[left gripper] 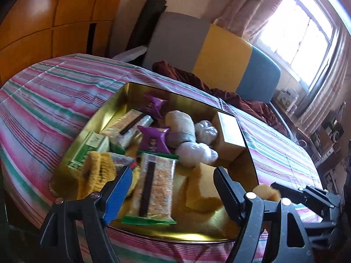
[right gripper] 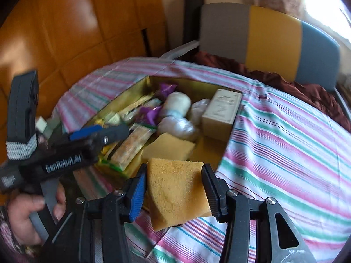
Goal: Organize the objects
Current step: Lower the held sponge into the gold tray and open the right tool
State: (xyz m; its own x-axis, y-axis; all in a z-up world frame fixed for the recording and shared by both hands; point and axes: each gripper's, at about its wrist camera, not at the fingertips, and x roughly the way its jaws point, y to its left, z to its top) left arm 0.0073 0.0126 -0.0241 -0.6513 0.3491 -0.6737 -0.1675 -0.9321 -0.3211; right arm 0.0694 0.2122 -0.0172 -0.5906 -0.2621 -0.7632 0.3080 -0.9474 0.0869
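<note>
Between right tongs [right gripper: 174, 194]: rough, porous yellow sponge [right gripper: 175, 195]. Ahead: glossy gold metal tin [right gripper: 131, 92], crinkly clear plastic packets [left gripper: 156, 186], matt striped cloth [right gripper: 285, 142]; glossy wood cabinet [right gripper: 76, 22].

Daylight glared through a curtained window [left gripper: 307, 32]. A grey, yellow and blue headboard [left gripper: 210, 50] stood beside orange wooden panels [left gripper: 43, 22].

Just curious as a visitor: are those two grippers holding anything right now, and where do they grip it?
The right gripper pinches a yellow sponge by its two side edges. The left gripper is open and empty.
</note>
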